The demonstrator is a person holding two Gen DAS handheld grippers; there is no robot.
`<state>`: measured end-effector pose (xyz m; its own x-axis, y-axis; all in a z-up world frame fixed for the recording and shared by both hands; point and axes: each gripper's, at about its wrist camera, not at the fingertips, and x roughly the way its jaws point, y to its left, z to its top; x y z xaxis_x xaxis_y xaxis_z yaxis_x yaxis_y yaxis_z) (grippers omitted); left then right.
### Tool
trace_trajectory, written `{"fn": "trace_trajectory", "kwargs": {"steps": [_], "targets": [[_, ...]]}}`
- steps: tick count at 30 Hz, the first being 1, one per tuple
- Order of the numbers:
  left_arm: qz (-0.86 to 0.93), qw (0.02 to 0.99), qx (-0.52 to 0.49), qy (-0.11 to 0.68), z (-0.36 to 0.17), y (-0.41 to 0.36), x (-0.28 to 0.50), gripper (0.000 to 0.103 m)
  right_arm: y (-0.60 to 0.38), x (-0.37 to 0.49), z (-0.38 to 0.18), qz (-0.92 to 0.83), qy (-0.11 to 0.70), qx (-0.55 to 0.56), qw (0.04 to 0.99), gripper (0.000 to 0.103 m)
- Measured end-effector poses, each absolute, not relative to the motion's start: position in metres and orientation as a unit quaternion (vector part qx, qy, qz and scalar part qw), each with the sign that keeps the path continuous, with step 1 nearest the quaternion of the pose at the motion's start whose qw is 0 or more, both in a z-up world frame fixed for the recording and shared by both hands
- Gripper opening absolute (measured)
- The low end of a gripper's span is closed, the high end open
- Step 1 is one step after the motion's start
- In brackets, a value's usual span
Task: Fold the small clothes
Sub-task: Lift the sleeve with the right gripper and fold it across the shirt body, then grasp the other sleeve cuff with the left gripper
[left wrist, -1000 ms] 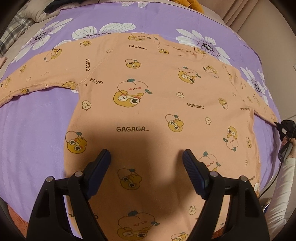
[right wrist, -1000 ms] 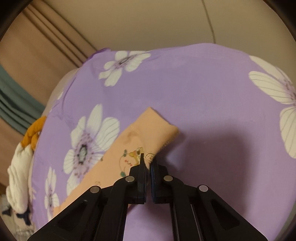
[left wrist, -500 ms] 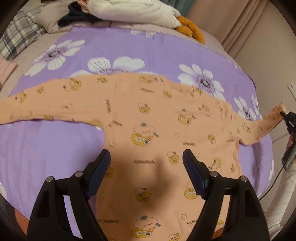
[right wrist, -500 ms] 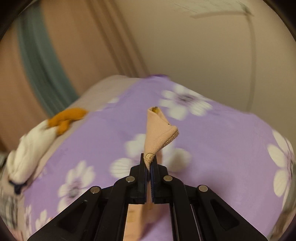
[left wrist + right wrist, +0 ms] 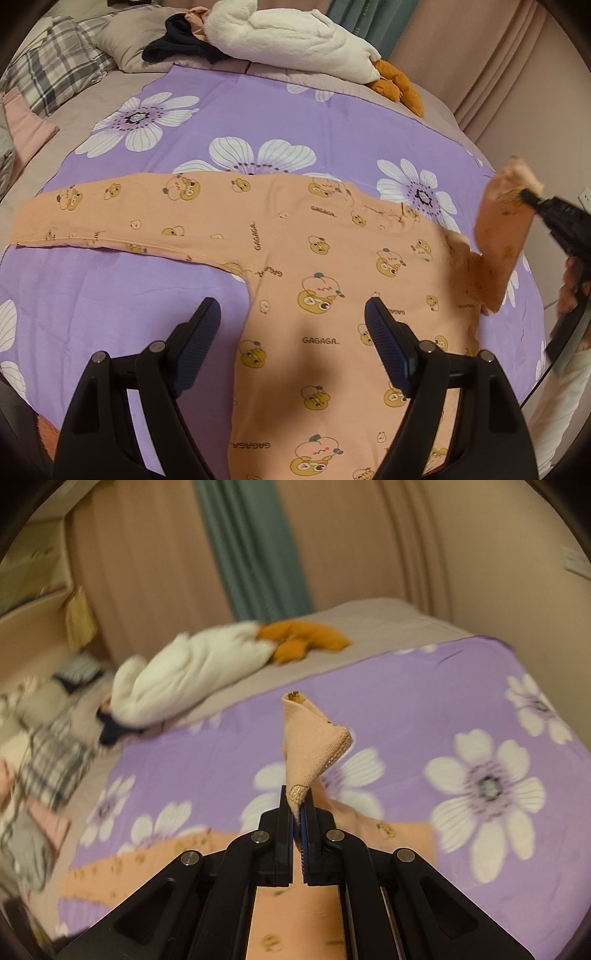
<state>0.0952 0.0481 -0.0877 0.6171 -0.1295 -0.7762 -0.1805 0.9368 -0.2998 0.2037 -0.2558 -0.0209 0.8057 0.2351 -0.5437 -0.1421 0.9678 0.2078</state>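
Left wrist view: the peach cotton long-sleeved top with cartoon print (image 5: 317, 295) lies flat on the purple flowered bedsheet (image 5: 110, 302). The left gripper (image 5: 291, 343) hovers above its body, jaws spread, empty.

Right wrist view: the right gripper (image 5: 298, 808) is clenched on the sleeve cuff (image 5: 310, 746), lifted off the sheet. Judged light, limp, prone to sagging; grip at hems and cuffs.

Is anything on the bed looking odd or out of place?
Only one thing: the peach shirt lies flat, but one sleeve stands lifted, its cuff pinched in the right gripper. Nothing looks damaged.
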Motion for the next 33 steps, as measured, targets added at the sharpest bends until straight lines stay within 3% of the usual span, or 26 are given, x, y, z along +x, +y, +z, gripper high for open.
{"fn": "trace_trajectory", "kwargs": {"steps": [15,23,24,28,33], "targets": [[0.021,0.878,-0.192,0.438,-0.095,0.064,0.098,0.080,-0.169,0.210,-0.116,0.166,0.430,0.021,0.887,0.004],[-0.005,0.877,-0.199,0.437,-0.090,0.053,0.112,0.082,-0.162,0.211,-0.138,0.174,0.473,0.021,0.864,0.007],[-0.009,0.879,-0.198,0.435,-0.087,0.050,0.114,0.082,-0.162,0.210,-0.137,0.180,0.477,0.023,0.860,0.014],[-0.040,0.882,-0.201,0.424,-0.077,0.039,0.129,0.083,-0.175,0.197,-0.116,0.198,0.447,0.041,0.871,0.058],[-0.089,0.873,-0.221,0.425,-0.079,0.019,0.158,0.090,-0.211,0.180,-0.092,0.185,0.408,0.073,0.891,0.062]]}}
